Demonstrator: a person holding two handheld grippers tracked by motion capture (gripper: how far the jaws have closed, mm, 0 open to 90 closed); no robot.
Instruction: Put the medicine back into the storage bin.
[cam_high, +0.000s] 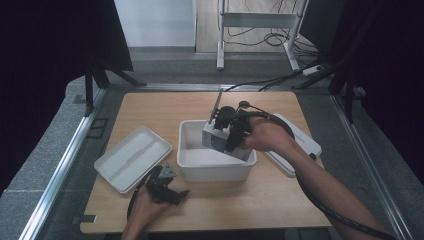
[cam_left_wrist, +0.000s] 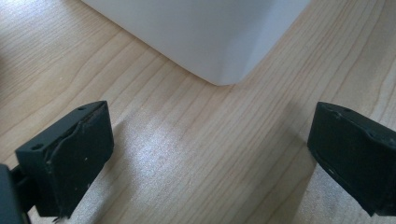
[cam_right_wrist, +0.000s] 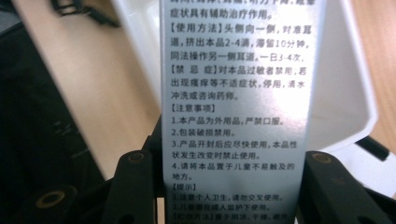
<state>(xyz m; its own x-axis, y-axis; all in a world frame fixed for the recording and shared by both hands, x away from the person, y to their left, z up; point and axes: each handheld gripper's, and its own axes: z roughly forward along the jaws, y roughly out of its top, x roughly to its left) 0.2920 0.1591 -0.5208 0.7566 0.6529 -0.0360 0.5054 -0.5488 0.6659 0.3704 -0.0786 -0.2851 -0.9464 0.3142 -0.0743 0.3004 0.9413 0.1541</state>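
- Left gripper (cam_high: 167, 187) rests on the table (cam_high: 150, 107), jaws spread wide and empty; the white bin (cam_high: 200, 165) stands just ahead of it, and a lid (cam_high: 131, 157) lies just beside it.
- Right gripper (cam_high: 227, 131) is clamped on 1 silver printed box (cam_right_wrist: 236, 93), held above the bin's open top.
- Box's long axis runs straight out from those jaws, so this hand is the nearer 1; judging by that, lowering along the axis comes next.
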